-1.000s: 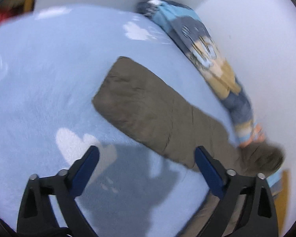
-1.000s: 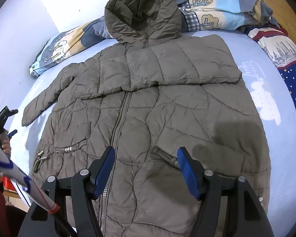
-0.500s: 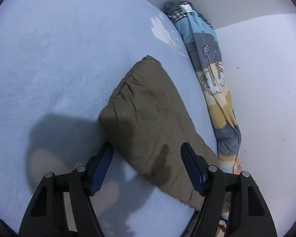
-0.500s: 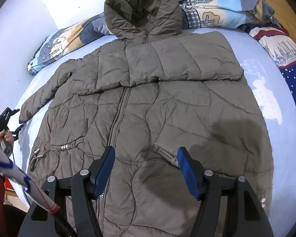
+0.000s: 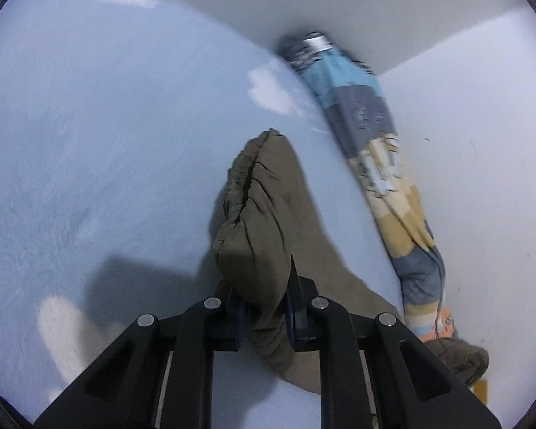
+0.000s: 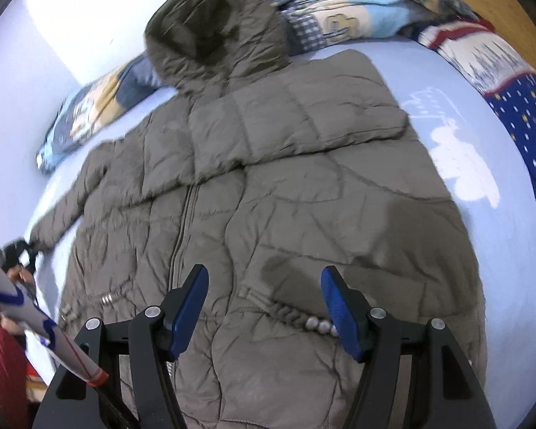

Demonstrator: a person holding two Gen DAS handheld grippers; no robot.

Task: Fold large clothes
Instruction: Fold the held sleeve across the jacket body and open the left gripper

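Left wrist view: the left gripper [image 5: 264, 304] has just closed, pinching the olive coat's sleeve [image 5: 264, 221] near its gathered cuff; soft and puffy, probably slippery, so the cuff suits gripping.

Right wrist view: the right gripper [image 6: 264, 307] hangs unclenched over the quilted, hooded coat [image 6: 303, 186], front up on the bed [image 6: 500, 268].

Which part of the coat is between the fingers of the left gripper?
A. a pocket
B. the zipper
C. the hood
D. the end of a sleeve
D: in the left wrist view the left gripper is shut on the sleeve near its gathered cuff, while the hood, zipper and pocket lie untouched in the right wrist view.
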